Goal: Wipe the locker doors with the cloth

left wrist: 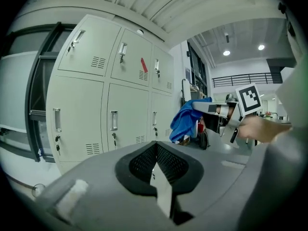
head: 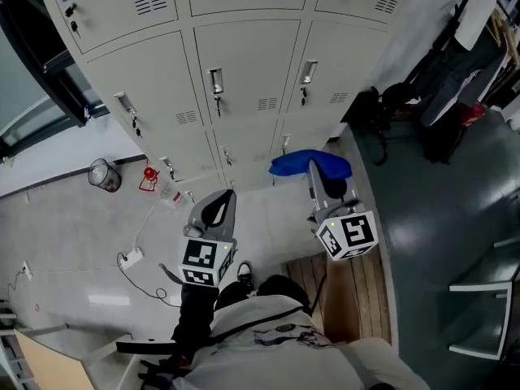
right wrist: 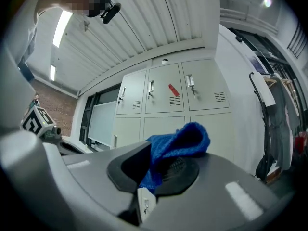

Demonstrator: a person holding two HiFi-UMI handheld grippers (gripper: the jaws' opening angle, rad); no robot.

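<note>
The beige locker doors (head: 244, 80) fill the wall ahead, each with a handle and keys; they also show in the left gripper view (left wrist: 125, 114) and the right gripper view (right wrist: 168, 105). My right gripper (head: 314, 171) is shut on a blue cloth (head: 302, 163), held a short way off the lower doors. The cloth (right wrist: 185, 138) bunches up over the jaws of that gripper (right wrist: 163, 159). My left gripper (head: 219, 205) hangs lower left, short of the lockers, its jaws (left wrist: 156, 147) shut with nothing in them. From it I see the cloth (left wrist: 185, 119) in the right gripper (left wrist: 211, 109).
A wire waste basket (head: 104, 175) and a small red object (head: 149, 174) sit at the lockers' foot on the left. A cable with a power strip (head: 130, 258) lies on the floor. Black bags (head: 390, 112) and hanging gear (head: 455, 63) crowd the right. A wooden board (head: 357, 291) is underfoot.
</note>
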